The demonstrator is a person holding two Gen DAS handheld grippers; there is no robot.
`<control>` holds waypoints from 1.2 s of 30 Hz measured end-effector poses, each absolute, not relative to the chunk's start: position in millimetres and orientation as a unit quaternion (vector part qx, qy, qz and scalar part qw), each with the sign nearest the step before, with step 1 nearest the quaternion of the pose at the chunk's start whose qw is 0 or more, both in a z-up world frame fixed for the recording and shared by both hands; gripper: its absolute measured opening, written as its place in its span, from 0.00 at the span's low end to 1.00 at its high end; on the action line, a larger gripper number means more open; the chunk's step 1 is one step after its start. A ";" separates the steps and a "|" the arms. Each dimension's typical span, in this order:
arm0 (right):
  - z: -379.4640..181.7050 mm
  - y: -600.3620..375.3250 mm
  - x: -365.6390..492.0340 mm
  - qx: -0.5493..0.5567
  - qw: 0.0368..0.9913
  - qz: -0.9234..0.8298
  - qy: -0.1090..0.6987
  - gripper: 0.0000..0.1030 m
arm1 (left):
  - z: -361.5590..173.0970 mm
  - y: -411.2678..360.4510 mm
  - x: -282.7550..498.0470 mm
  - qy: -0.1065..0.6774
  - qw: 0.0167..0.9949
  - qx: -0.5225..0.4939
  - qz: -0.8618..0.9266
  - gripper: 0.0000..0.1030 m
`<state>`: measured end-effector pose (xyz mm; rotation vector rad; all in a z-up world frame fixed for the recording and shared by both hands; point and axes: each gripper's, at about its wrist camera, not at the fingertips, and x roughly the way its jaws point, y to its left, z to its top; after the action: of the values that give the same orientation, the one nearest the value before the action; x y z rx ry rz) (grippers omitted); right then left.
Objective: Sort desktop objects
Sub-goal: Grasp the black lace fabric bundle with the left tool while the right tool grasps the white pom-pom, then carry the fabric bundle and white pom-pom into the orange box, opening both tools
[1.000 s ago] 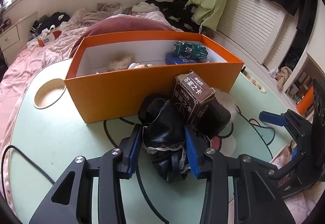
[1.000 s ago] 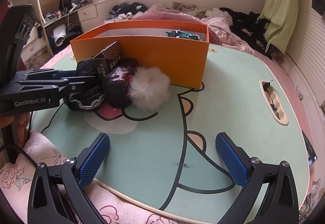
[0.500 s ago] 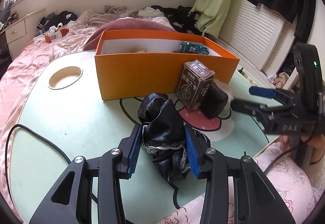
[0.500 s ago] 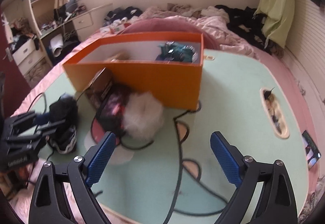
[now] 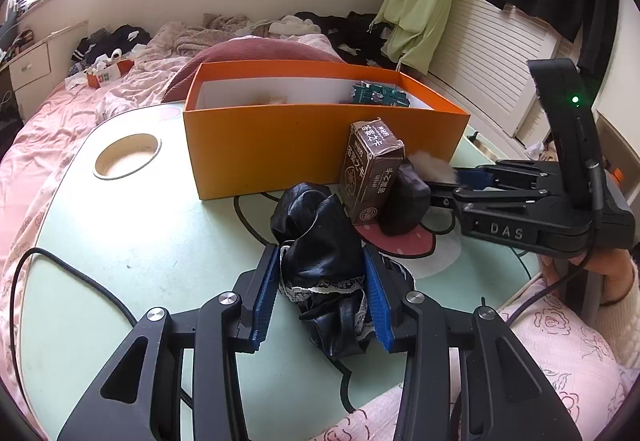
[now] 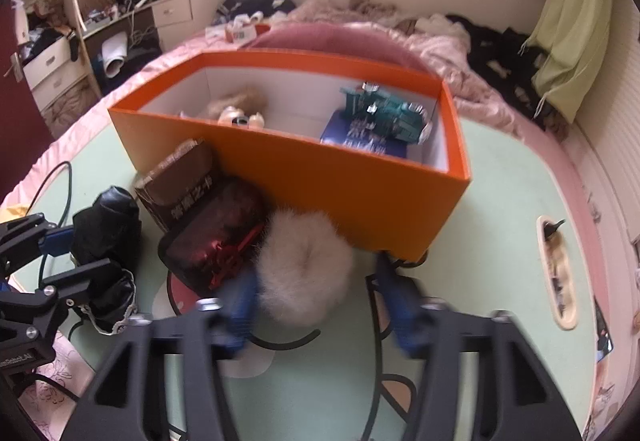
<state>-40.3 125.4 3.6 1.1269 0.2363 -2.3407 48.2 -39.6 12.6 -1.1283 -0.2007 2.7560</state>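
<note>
Left claw (image 5: 322, 291): blue pads pressed on both sides of a crumpled black satin garment with lace trim (image 5: 320, 261), which lies on the worktop.
Right claw (image 6: 316, 297): jaws closing around a white fluffy pom-pom (image 6: 306, 267); the left pad touches its fur, while the right pad stands just clear of it. The view is blurred there.
Pom-pom: on the worktop, against the front wall of the orange box (image 6: 360, 193) and touching a dark pouch with a red ribbon (image 6: 218, 237).
Brown carton with Chinese lettering (image 5: 370, 171): upright and tilted, leaning between the pouch and the box front, just beyond the black garment.
Orange box: open-topped, white inside, at the far middle of the worktop; it holds a green toy vehicle (image 6: 384, 113) on a blue packet at its right end and a small tan fuzzy thing (image 6: 240, 107) at the left end.
Worktop (image 5: 140, 241): pale green with a cartoon print and a round cup recess (image 5: 127, 156) at the left; a black cable (image 5: 60, 273) trails over it.
Surroundings: an unmade pink bed (image 5: 48, 121) beyond the worktop.
</note>
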 end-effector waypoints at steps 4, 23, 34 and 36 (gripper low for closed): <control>5.0 137.9 -35.7 0.406 0.264 -0.872 0.068 0.31 | 14.4 -40.9 50.5 -0.073 0.081 -0.371 0.922 0.38; 75.5 147.5 -68.6 0.345 0.272 -0.898 0.006 0.31 | 119.6 -47.0 6.8 -0.032 0.078 -0.281 0.956 0.36; 70.9 125.9 -105.2 0.336 0.275 -0.900 -0.029 0.55 | 92.2 -40.5 -71.1 -0.052 0.057 -0.324 0.943 0.61; 68.5 137.0 -98.1 0.325 0.277 -0.903 -0.053 0.67 | 87.4 -46.4 -61.9 -0.073 0.064 -0.316 0.944 0.68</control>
<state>-98.1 137.0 68.5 0.8723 -0.1432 -2.4250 -61.9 -46.4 87.4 -0.9543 -0.2204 2.8505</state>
